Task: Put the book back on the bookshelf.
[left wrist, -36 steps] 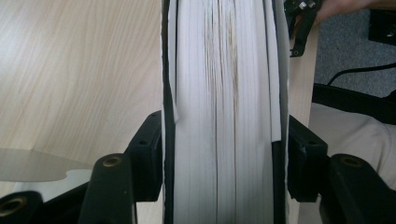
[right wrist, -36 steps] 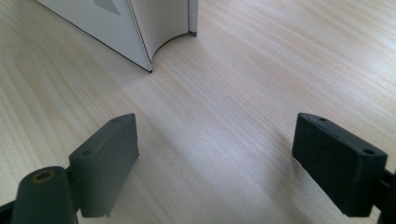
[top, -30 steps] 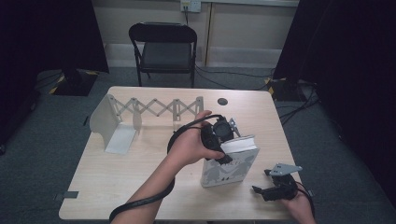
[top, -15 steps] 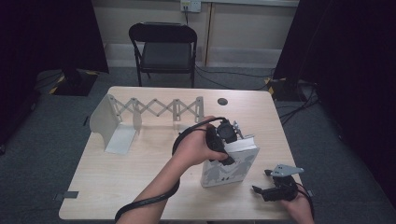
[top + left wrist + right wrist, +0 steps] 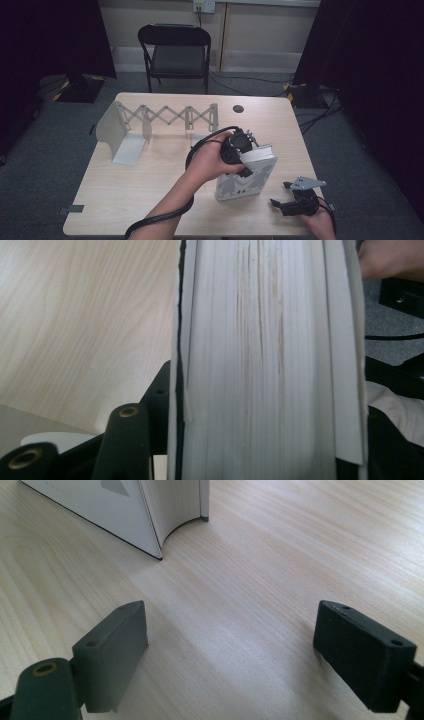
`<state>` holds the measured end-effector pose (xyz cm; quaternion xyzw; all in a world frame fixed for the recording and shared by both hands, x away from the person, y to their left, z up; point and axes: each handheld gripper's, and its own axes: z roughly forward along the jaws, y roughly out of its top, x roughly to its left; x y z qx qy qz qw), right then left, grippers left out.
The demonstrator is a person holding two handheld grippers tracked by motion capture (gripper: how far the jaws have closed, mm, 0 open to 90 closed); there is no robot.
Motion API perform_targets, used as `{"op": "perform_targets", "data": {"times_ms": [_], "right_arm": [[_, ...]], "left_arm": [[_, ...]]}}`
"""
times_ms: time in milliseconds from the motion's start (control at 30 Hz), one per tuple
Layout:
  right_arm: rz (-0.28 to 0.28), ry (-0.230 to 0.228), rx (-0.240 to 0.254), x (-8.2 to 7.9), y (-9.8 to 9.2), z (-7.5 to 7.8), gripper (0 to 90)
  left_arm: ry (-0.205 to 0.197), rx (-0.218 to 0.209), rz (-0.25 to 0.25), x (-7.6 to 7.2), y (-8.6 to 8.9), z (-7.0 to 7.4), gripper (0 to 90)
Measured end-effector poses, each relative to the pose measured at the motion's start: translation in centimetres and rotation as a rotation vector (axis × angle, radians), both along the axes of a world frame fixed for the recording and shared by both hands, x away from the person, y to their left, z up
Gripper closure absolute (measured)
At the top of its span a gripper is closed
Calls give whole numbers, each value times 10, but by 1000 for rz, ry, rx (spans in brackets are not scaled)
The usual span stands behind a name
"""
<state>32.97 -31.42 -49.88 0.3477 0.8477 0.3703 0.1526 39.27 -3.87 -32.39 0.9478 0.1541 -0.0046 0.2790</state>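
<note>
A white hardback book (image 5: 246, 184) stands upright on the pale wooden table (image 5: 150, 195), right of centre. My left gripper (image 5: 246, 151) comes down on its top edge, with the page block (image 5: 260, 360) between the black jaws. The jaws have just been closing and now press on the covers. In the right gripper view the book's lower corner (image 5: 125, 510) stands on the table ahead and to the left. My right gripper (image 5: 280, 201) lies near the front right edge, about a hand's width from the book. Its jaws (image 5: 230, 630) stand wide apart over bare wood.
A grey expanding book rack (image 5: 165, 117) with an end plate (image 5: 116, 137) stands along the table's back left. A small dark disc (image 5: 238, 108) lies near the back edge. Behind the table stands a black folding chair (image 5: 177, 50). Cables trail from both grippers.
My left hand has shifted slightly to the right along the book's top. The book and the right gripper have stayed in place.
</note>
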Motion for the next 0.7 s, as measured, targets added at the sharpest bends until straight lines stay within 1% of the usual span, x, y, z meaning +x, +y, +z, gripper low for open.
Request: {"op": "perform_targets", "data": {"times_ms": [33, 67, 100, 167, 200, 267, 300, 333, 400, 433, 467, 567, 600, 700], "right_arm": [[0, 0, 0, 0, 0, 0, 136], [1, 0, 1, 0, 0, 0, 136], [1, 1, -1, 0, 0, 0, 136], [1, 0, 0, 0, 0, 0, 136], [1, 0, 0, 0, 0, 0, 136], [1, 0, 0, 0, 0, 0, 136], [1, 0, 1, 0, 0, 0, 136], [1, 0, 0, 0, 0, 0, 137], [2, 0, -1, 0, 0, 0, 137], [1, 2, 0, 0, 0, 0, 137], [2, 2, 0, 0, 0, 0, 137], [2, 1, -1, 0, 0, 0, 137], [2, 1, -1, 0, 0, 0, 137], [2, 1, -1, 0, 0, 0, 137]], "left_arm": [[-5, 5, 0, -1, 0, 0, 461], [-6, -1, 12, -2, -1, -1, 448], [8, -15, 14, -2, 0, -3, 424], [8, -29, -2, 0, 0, -5, 399], [9, -29, 7, 0, -1, -5, 388], [7, -27, -3, -1, -1, -6, 386], [3, -19, -18, -1, -1, -5, 385], [-13, 3, -34, -2, -3, -5, 384], [-18, 30, -47, -3, -5, -5, 402], [-14, 33, -40, -3, -6, -5, 415], [-20, 36, -47, -3, -6, -4, 427], [-15, 33, -39, -3, -5, -5, 450], [-12, 50, -38, -3, -6, -4, 451], [-12, 58, -37, -4, -7, -4, 454]]}}
